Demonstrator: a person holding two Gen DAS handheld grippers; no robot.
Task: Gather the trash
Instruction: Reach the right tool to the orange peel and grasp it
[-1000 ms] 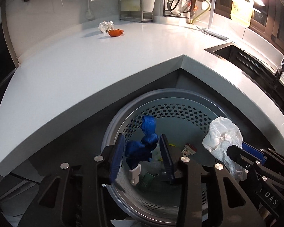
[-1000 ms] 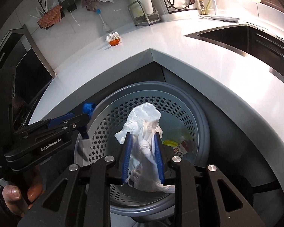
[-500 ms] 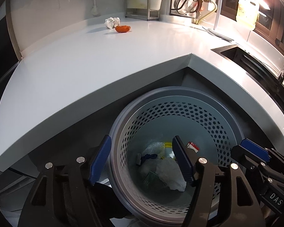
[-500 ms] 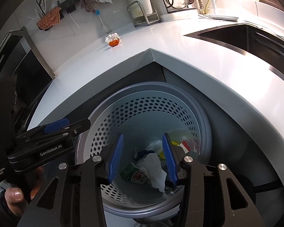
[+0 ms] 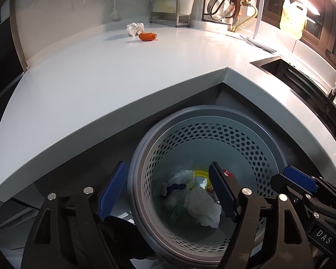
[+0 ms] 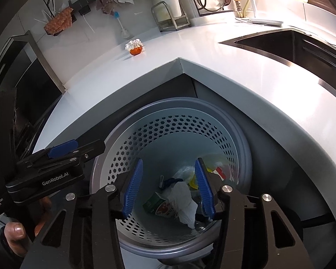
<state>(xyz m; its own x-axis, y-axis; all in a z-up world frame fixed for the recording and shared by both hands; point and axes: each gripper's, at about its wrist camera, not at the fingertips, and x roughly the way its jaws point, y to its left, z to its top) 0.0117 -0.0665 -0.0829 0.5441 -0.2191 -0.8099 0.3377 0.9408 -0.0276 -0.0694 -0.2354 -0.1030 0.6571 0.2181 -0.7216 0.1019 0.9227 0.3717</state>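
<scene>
Both grippers' jaws are opening, empty, over the bin (image 5: 203, 121). Near the countertop's (image 5: 100, 78) back edge: crumpled tissue (image 5: 135, 28), soft, light; pinch its folds.

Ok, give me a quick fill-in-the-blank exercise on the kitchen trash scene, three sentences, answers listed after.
1. The white crumpled tissue lies inside the perforated ____.
2. On the countertop, beside the white wad, sits a small piece of trash coloured ____.
3. Both the left gripper and the right gripper have jaws that are opening, with ____ between them.

Missing words: bin; orange; nothing
</scene>
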